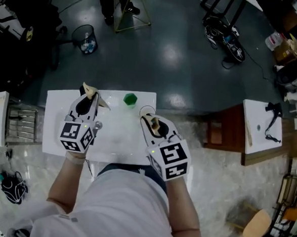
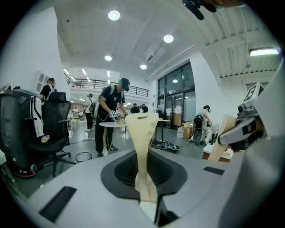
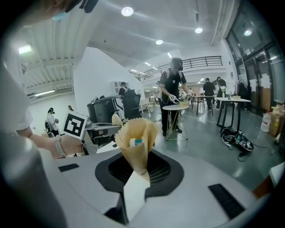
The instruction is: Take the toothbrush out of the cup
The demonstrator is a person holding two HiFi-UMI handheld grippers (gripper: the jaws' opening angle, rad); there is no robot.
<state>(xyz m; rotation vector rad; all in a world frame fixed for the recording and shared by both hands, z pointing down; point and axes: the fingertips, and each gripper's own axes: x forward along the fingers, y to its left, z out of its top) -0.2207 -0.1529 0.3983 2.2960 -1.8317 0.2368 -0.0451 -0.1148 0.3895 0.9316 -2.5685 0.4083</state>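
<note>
Left tongs (image 2: 141,119), pads pressed together and empty, hover at the tabletop's (image 1: 56,134) nine o'clock. A green object (image 1: 130,99), perhaps the cup, sits at twelve. Right tongs (image 3: 136,128) pinch a white-teal tip, likely the toothbrush (image 3: 133,142). It seems already out, and next needs lowering onto bare tabletop.

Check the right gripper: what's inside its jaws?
Between the right gripper's tan pads a small white piece with a teal tip peeks out. The pads cover everything below it, so what it belongs to cannot be told.
</note>
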